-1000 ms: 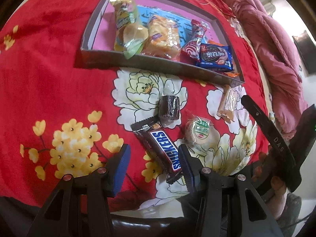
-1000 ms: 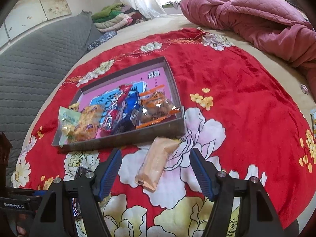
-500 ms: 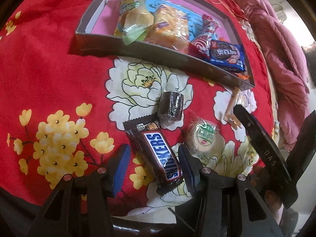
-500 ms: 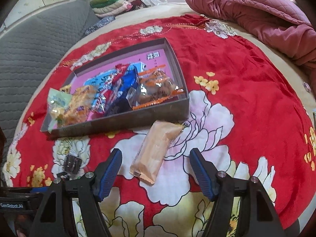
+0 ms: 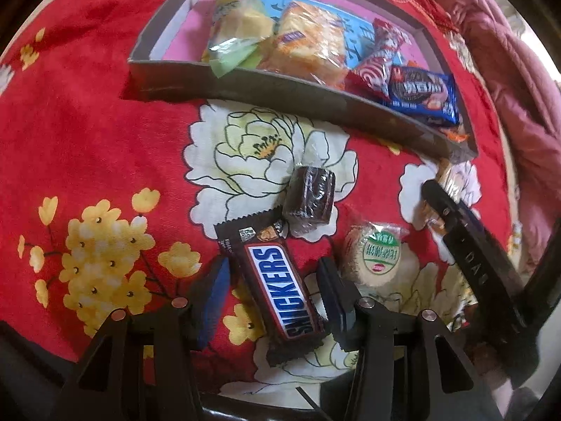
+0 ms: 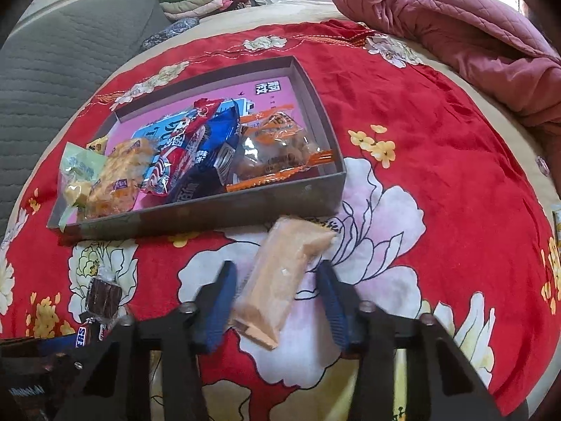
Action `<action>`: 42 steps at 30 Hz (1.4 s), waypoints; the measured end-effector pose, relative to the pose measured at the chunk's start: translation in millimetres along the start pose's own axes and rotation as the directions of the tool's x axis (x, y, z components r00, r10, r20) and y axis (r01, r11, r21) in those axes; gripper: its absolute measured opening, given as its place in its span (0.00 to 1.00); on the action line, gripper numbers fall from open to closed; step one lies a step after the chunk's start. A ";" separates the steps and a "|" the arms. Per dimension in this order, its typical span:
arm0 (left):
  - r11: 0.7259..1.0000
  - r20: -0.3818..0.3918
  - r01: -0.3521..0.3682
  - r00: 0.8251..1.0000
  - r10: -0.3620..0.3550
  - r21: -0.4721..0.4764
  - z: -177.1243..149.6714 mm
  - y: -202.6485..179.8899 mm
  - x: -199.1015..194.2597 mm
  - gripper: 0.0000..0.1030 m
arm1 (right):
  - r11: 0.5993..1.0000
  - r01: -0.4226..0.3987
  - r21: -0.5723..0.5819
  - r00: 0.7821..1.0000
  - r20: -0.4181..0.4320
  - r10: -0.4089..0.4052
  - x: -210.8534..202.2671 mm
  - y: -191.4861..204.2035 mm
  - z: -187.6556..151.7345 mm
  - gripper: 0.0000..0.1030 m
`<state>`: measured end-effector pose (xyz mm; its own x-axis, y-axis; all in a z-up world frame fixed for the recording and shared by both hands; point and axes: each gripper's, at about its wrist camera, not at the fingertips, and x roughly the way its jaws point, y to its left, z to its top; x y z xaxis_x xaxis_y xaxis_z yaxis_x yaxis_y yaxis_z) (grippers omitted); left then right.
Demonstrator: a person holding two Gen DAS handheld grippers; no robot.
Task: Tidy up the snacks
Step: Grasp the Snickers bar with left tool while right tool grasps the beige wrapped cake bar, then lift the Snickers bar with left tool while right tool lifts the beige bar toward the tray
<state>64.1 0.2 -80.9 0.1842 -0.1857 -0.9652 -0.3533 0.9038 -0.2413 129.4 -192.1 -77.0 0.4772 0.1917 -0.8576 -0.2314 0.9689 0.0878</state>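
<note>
Left gripper (image 5: 273,291) open astride Snickers bar (image 5: 277,291)

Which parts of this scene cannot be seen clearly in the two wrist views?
- Left wrist view: the pale orange snack packet is mostly hidden behind the right tongs' black arm.
- Right wrist view: the brown Snickers bar is covered by the left tongs; only some letters show.
- Right wrist view: the round green-labelled cake is not visible.
- Both views: print on the packets in the grey cardboard box is too small.
</note>
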 end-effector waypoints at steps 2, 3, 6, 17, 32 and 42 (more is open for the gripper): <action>1.000 0.004 -0.017 1.000 0.017 0.024 -1.1 -3.8 1.6 0.50 | 1.000 -0.003 0.004 1.000 0.004 0.003 -1.1 -2.5 -0.7 0.36; 0.999 0.008 -0.015 1.000 0.015 0.028 -1.2 -4.3 1.1 0.50 | 1.000 -0.007 0.007 1.000 0.007 0.007 -2.0 -4.3 -0.8 0.34; 1.000 0.007 0.017 1.000 -0.017 0.020 -0.8 0.6 -0.9 0.50 | 1.000 -0.021 0.024 1.000 0.016 0.020 -5.7 -11.6 -0.9 0.28; 0.996 0.004 0.077 0.997 -0.077 0.051 -5.6 16.4 -13.3 0.35 | 0.997 -0.068 0.040 0.996 0.059 0.066 -21.8 -18.8 -1.6 0.25; 0.995 0.108 0.084 0.990 -0.089 0.047 -2.1 28.5 -53.6 0.33 | 0.989 -0.147 0.000 0.978 0.151 0.145 -43.8 -13.6 1.1 0.25; 0.996 0.152 0.048 0.987 -0.060 0.078 2.6 22.4 -62.8 0.33 | 0.977 -0.207 -0.056 0.954 0.209 0.215 -55.4 -2.8 4.5 0.25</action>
<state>47.0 33.1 -25.4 0.3423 -0.1786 -0.9225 -0.2715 0.9211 -0.2790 107.5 -204.7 -27.4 0.5825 0.4234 -0.6938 -0.3723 0.8978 0.2353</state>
